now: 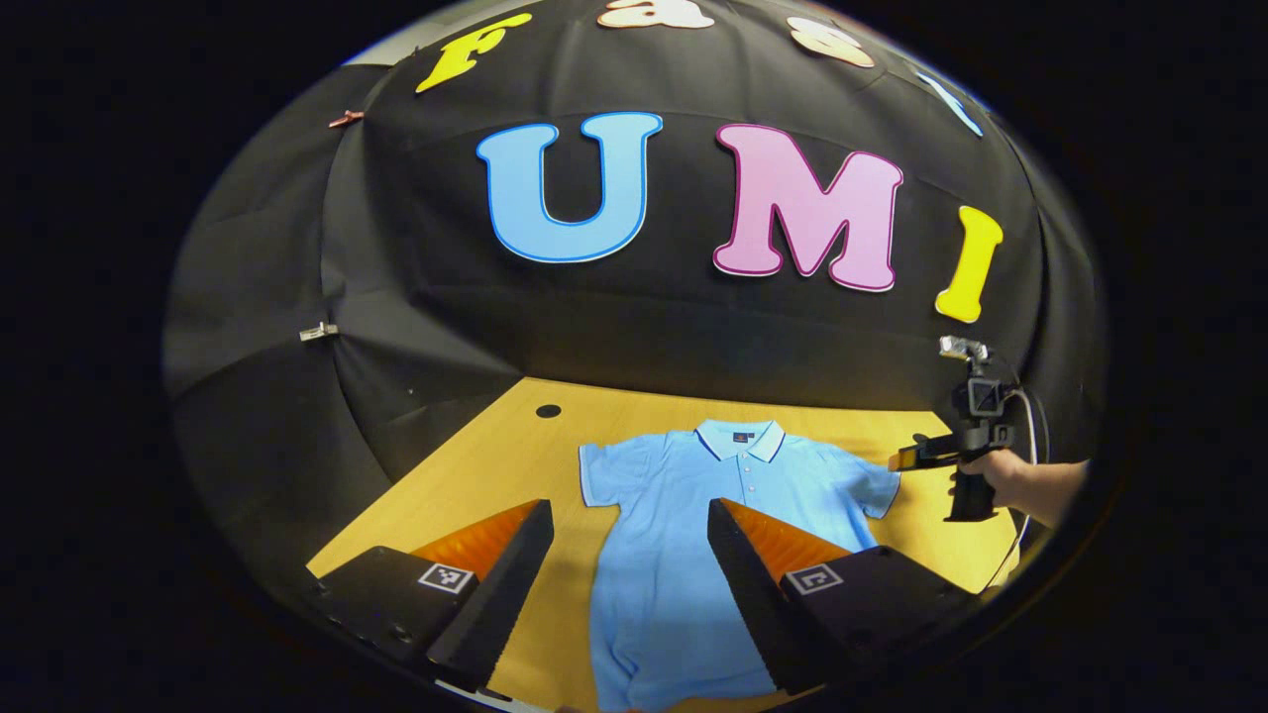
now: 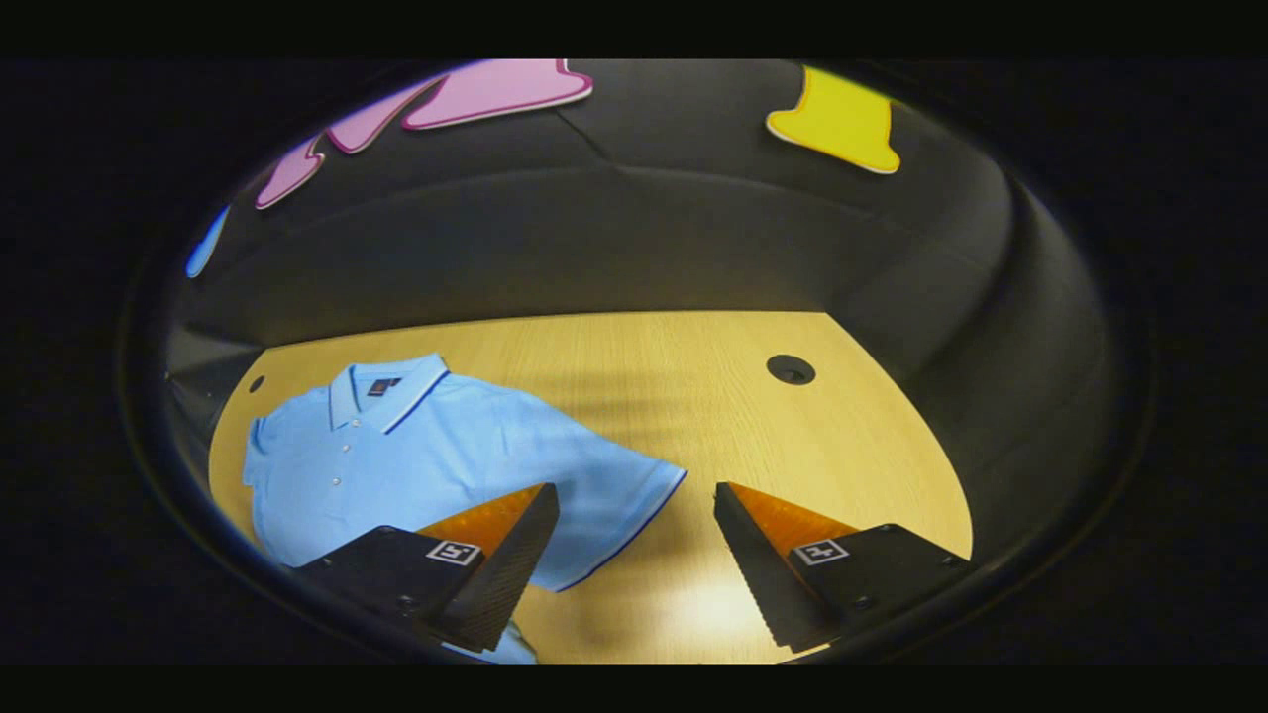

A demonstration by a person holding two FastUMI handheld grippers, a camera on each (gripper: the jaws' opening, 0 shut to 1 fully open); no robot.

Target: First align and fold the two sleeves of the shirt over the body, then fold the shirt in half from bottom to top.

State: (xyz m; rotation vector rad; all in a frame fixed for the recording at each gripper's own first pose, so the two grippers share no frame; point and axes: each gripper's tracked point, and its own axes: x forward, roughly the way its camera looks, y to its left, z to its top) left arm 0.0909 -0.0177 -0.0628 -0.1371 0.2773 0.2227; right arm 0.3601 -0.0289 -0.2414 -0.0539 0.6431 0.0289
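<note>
A light blue polo shirt point(image 1: 684, 515) lies flat and face up on the wooden table point(image 1: 495, 465), collar toward the back wall, both short sleeves spread out. My left gripper point(image 1: 630, 515) hovers open above the shirt's left side, nothing between its fingers. In the left gripper view the right gripper point(image 1: 906, 458) is farther off, held by a hand just past the shirt's right sleeve point(image 1: 872, 485). In the right gripper view the shirt point(image 2: 416, 465) lies at the left, and my right gripper point(image 2: 634, 495) stands open over the hem of the near sleeve point(image 2: 619, 495).
The table point(image 2: 743, 436) has a round cable hole point(image 2: 790, 369) at the back right and another point(image 1: 548, 410) at the back left. Black cloth walls close the table in at the back and sides. A cable hangs from the right gripper.
</note>
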